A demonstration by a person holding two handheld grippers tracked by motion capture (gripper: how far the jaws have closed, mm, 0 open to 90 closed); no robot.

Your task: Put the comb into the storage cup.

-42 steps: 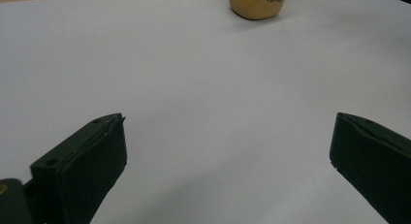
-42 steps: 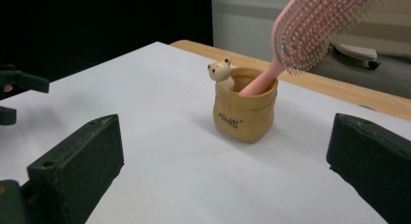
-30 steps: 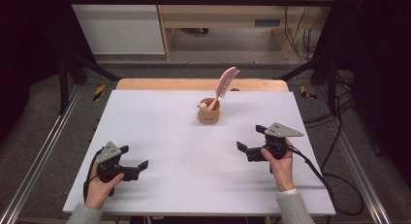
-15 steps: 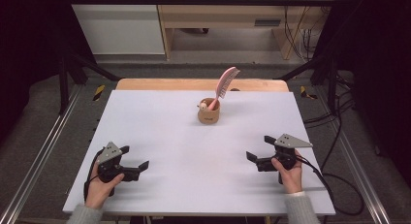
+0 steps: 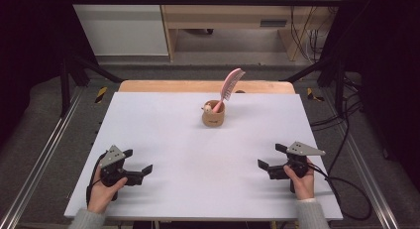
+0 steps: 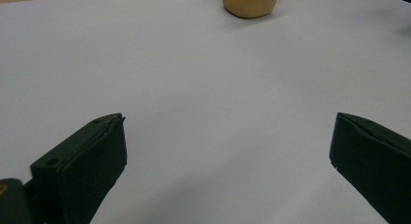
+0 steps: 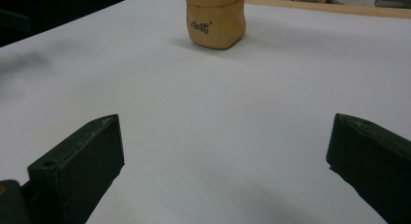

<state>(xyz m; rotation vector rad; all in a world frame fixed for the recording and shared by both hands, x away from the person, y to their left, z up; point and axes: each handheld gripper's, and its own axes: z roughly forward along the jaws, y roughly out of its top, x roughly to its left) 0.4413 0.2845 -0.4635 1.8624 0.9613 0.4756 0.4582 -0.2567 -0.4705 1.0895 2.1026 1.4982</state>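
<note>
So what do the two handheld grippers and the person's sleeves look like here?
Both grippers, left gripper and right gripper, are black with two blocky jaws and a grey three-cornered plate on top. A black cable trails from the right one. The sleeves are light grey.

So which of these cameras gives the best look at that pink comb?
The high view: the pink comb shows whole there, leaning handle-down in the tan cup. The left gripper view catches just the cup's base, the right gripper view its lettered body, both cropped below the comb.
</note>
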